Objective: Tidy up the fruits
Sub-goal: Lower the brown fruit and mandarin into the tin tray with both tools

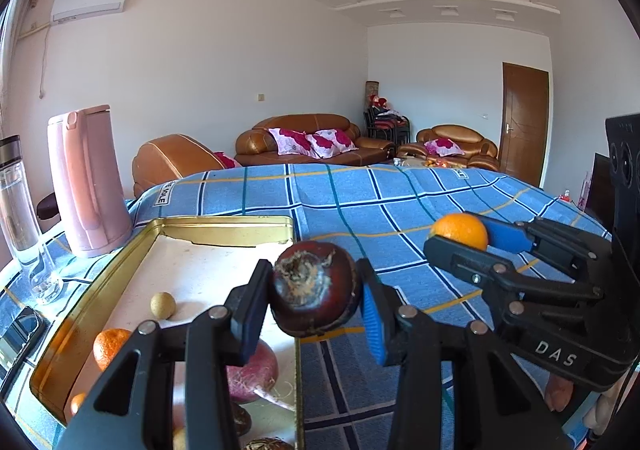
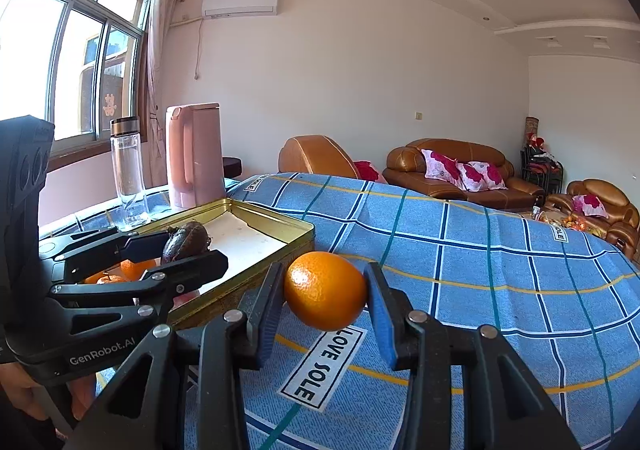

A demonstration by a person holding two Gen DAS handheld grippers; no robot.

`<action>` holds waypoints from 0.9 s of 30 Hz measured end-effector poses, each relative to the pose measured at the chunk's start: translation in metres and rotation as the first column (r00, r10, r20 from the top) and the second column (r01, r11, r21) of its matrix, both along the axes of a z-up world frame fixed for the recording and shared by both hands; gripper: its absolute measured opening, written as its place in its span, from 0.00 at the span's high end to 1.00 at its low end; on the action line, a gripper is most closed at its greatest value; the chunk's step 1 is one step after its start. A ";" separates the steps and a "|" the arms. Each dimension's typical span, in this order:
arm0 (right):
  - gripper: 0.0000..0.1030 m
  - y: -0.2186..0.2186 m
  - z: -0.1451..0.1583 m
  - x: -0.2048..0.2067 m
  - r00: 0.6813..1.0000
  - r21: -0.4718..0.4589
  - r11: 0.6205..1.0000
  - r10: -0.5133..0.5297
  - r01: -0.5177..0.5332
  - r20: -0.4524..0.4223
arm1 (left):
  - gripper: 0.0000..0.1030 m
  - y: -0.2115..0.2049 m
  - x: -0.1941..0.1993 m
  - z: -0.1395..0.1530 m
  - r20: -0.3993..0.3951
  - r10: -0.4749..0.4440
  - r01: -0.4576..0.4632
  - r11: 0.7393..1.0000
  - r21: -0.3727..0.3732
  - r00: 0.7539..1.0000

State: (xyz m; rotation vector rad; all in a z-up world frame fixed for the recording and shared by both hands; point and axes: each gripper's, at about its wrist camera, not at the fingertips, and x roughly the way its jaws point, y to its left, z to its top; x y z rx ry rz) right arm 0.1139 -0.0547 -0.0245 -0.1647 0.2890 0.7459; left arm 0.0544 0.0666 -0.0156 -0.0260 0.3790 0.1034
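Observation:
My left gripper (image 1: 316, 290) is shut on a dark brown round fruit (image 1: 316, 288) and holds it above the right rim of a gold tin tray (image 1: 224, 224). In the tray lie a small tan fruit (image 1: 162, 305), an orange (image 1: 109, 346), a purple-red root (image 1: 256, 374) and more dark fruits near my fingers. My right gripper (image 2: 326, 296) is shut on an orange (image 2: 325, 296) above the blue checked cloth, just right of the tray (image 2: 280, 222). The right gripper also shows in the left wrist view (image 1: 460, 234). The left gripper shows in the right wrist view (image 2: 188, 246).
A pink kettle (image 1: 86, 182) and a clear bottle (image 1: 20, 218) stand behind the tray at the left. A dark phone (image 1: 20, 334) lies at the table's left edge. The blue checked cloth (image 1: 360, 202) covers the table to the right. Brown sofas stand beyond.

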 end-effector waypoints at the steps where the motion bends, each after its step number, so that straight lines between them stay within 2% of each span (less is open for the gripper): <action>1: 0.59 0.001 0.000 -0.001 1.000 -0.001 1.000 0.003 -0.003 0.000 | 0.58 0.002 -0.001 0.000 -0.001 0.002 -0.002 1.000 -0.002 1.000; 27: 0.59 0.056 -0.003 -0.018 0.993 -0.050 0.992 0.115 -0.114 0.007 | 0.58 0.051 -0.021 -0.001 -0.001 0.108 -0.108 0.994 -0.016 0.994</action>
